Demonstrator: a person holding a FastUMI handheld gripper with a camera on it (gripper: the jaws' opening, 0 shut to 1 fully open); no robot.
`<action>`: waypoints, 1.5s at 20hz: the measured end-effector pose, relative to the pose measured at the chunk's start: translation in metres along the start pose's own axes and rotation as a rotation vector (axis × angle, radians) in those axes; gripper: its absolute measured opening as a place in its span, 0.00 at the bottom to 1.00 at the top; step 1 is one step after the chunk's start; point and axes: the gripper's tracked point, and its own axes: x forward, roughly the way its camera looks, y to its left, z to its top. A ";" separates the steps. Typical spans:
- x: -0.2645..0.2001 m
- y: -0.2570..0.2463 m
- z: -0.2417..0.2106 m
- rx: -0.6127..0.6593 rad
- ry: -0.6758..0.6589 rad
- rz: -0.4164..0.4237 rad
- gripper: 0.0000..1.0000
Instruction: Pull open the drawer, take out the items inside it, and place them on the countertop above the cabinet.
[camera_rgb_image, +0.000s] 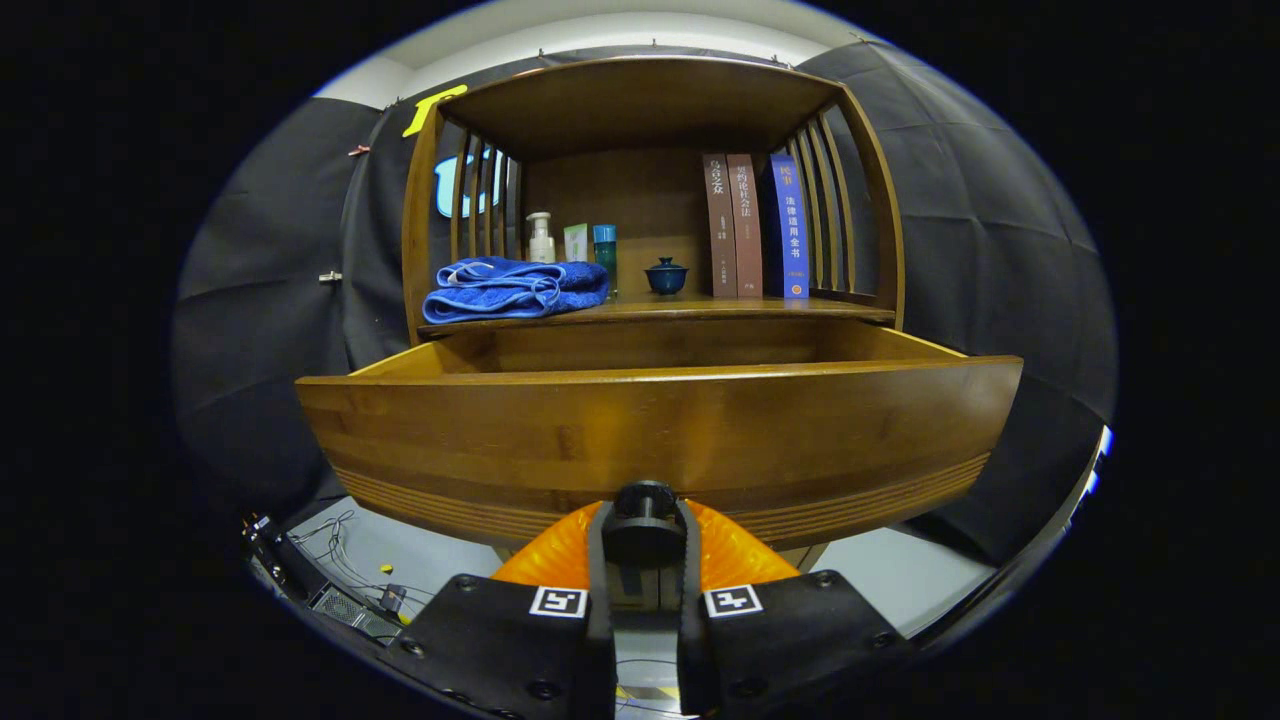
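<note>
On the worktop (700, 308) above the drawer, going left to right: folded blue towel (515, 288) at the front left, pump bottle (541, 238) behind it, pale box (576, 242) and teal bottle (605, 250) just beside, small blue lidded cup (666, 276) near the middle, three upright books (755, 225) leaning against the right slats. Likely the towel is already taken out and parked near the front edge for easy reach; cannot confirm which things came from the drawer. Book spines carry Chinese characters, too small to read reliably; bottle labels not legible.

Drawer (660, 430) is pulled well open, its curved front close ahead of the jaws. Its inside is mostly hidden behind the front panel from this low angle, so whether anything is left in it cannot be told.

Gripper (645, 540) sits low at the drawer front, jaws clenched on the dark round knob (645, 498), both sides pressing it, held that way for pulling. Two square markers (732, 600) sit on the gripper body. Cables (340, 560) and a small box lie on the floor to the lower left.

Judgement: opening step looks done; next is release and check inside.
</note>
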 end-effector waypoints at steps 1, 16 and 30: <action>-0.002 0.000 -0.001 -0.003 -0.002 -0.001 0.28; -0.001 -0.004 0.005 -0.002 -0.020 -0.010 0.68; -0.046 -0.023 0.095 -0.016 -0.076 -0.071 1.00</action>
